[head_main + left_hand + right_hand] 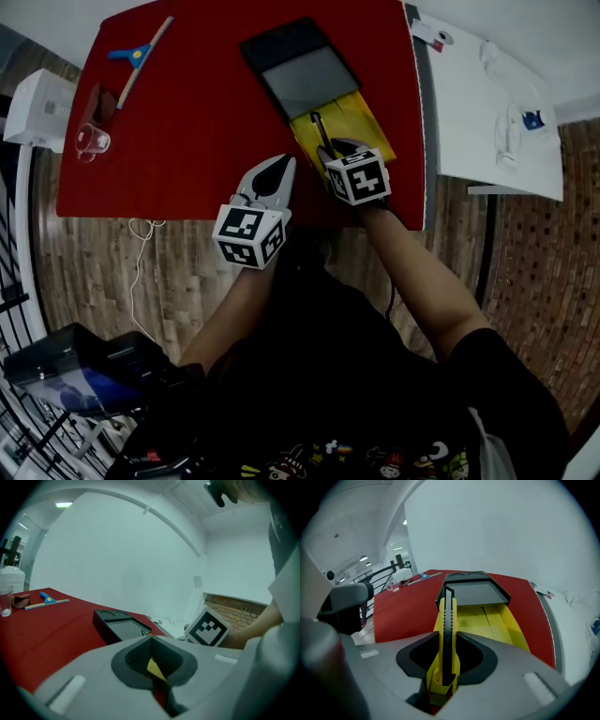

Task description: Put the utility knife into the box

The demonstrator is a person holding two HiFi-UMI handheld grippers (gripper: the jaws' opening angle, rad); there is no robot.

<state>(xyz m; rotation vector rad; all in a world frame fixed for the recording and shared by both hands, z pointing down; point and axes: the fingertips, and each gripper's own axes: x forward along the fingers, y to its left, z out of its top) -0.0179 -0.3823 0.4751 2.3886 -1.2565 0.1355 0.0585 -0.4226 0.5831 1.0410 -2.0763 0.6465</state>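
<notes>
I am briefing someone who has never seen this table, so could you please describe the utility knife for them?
Find the red table, then the black box near its right edge. At its near end, the right gripper clamps the utility knife: a slim yellow handle with a black ridged strip, the only tool held.

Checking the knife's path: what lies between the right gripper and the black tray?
Only the box's yellow flap, lying flat against the black tray; the utility knife in the right gripper points over it. The right gripper view shows it.
</notes>
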